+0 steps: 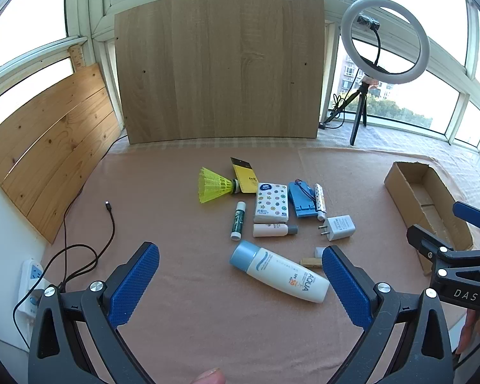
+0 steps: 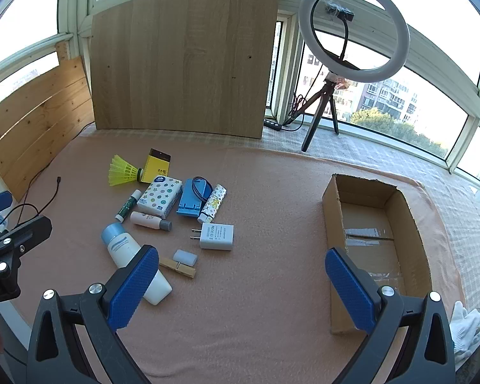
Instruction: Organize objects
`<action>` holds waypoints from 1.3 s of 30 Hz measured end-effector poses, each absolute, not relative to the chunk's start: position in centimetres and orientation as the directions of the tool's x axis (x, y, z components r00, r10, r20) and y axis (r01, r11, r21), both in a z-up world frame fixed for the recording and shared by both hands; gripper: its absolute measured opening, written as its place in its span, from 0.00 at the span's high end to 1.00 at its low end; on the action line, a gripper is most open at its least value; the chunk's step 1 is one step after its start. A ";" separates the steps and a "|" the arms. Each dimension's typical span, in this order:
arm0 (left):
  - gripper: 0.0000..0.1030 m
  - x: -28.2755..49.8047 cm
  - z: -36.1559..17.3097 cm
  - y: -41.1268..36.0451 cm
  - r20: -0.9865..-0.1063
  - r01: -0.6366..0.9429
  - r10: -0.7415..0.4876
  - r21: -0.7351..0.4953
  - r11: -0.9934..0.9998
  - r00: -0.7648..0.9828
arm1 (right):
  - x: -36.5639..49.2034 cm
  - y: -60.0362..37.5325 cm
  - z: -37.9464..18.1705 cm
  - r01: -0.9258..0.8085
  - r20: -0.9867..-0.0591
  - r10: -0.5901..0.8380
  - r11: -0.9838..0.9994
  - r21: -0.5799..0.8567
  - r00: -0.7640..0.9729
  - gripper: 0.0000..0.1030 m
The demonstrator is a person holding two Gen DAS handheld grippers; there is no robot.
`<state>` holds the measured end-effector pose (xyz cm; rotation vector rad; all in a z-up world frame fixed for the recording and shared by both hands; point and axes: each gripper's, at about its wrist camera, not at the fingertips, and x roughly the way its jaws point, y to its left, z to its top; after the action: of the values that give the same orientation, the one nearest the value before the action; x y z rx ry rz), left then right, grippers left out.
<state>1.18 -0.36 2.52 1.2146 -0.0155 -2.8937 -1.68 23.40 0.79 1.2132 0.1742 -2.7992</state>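
Both grippers, left gripper (image 1: 240, 283) and right gripper (image 2: 241, 284), agape, empty; white glove (image 2: 464, 326) only right-view.

Pink blanket (image 2: 256, 304) bears cardboard box (image 2: 406, 224), sunscreen bottle (image 1: 281, 272).

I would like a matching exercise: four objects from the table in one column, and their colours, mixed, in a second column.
Objects:
1. plastic shuttlecock
2. open cardboard box
3. square wall charger
4. folding phone stand

Colours:
A. white
B. blue
C. neon yellow
D. brown

Pairs: 1-C, 2-D, 3-A, 4-B
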 end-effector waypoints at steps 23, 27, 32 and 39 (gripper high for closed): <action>0.00 1.6 2.5 -0.3 -0.712 -0.003 -0.009 0.015 -1.000 -0.702 | -1.3 23.5 0.9 0.127 -0.734 -0.034 -0.989 -0.072 -0.679 0.00; 0.00 1.9 2.5 -0.3 -0.712 -0.002 -0.010 0.016 -1.000 -0.703 | -1.2 23.5 0.9 0.129 -0.734 -0.034 -0.989 -0.073 -0.679 0.00; 0.00 2.1 2.5 -0.3 -0.711 -0.001 -0.010 0.016 -1.000 -0.703 | -1.1 23.4 1.0 0.130 -0.733 -0.034 -0.989 -0.075 -0.680 0.00; 0.00 2.1 2.5 -0.3 -0.711 -0.002 -0.010 0.016 -1.000 -0.703 | -1.0 23.4 1.0 0.132 -0.732 -0.035 -0.988 -0.076 -0.680 0.00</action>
<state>2.14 -0.32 2.53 1.2081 -0.0239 -2.8956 -1.00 23.39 1.05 1.2131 0.1872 -2.7922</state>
